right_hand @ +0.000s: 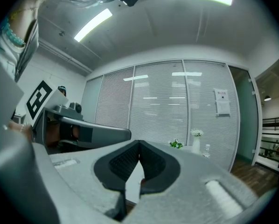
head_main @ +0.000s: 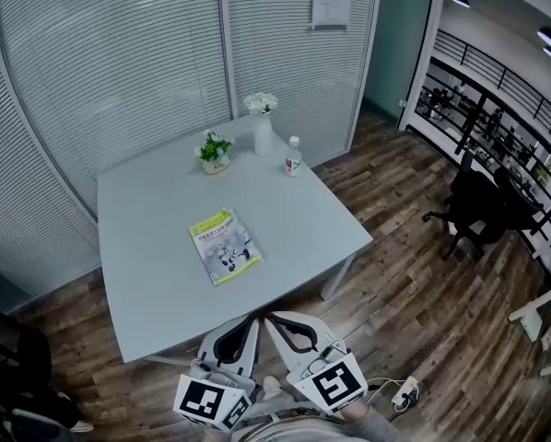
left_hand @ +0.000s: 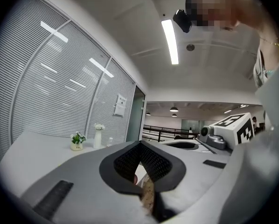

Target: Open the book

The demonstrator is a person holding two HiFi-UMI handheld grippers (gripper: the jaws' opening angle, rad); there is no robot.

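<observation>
The book lies closed on the pale grey table, its yellow-green and white cover facing up, roughly mid-table. Both grippers hover close together just off the table's near edge, well short of the book. My left gripper is shut with nothing in it, and its tips meet in its own view. My right gripper sits beside it, likewise shut and empty. Neither gripper view shows the book.
At the table's far side stand a small potted plant, a white vase with flowers and a water bottle. Glass walls with blinds run behind the table. A black office chair stands on the wooden floor to the right.
</observation>
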